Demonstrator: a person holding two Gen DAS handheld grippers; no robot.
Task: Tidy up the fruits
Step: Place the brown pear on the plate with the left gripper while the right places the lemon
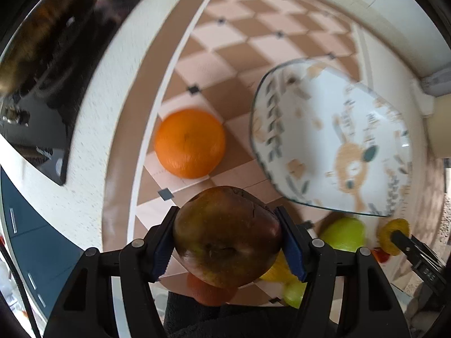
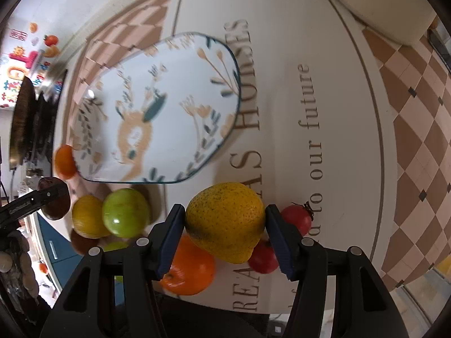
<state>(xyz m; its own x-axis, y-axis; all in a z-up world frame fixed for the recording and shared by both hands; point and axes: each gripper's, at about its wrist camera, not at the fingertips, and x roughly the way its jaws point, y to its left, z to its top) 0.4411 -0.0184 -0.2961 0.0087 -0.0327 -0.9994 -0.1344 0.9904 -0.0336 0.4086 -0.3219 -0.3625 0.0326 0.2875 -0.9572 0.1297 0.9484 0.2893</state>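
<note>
Between the blue pads of the left gripper [image 1: 227,242] sits a dark red-green apple [image 1: 225,236], clamped on both sides above the checkered tablecloth [image 1: 225,48]. An orange [image 1: 190,143] lies beyond it, left of the empty deer-patterned plate [image 1: 332,140]. From the right wrist, the right gripper [image 2: 224,236] squeezes a yellow lemon [image 2: 225,221]; a green apple [image 2: 126,212], a second orange [image 2: 188,267] and a red tomato [image 2: 297,219] lie close around, near the plate's [image 2: 157,107] edge.

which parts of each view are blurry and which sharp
Left wrist: plate and orange smeared, the gripped apple sharp. Right wrist: plate blurred, the gripped lemon crisp; fisheye bends the mat's edges in both.
</note>
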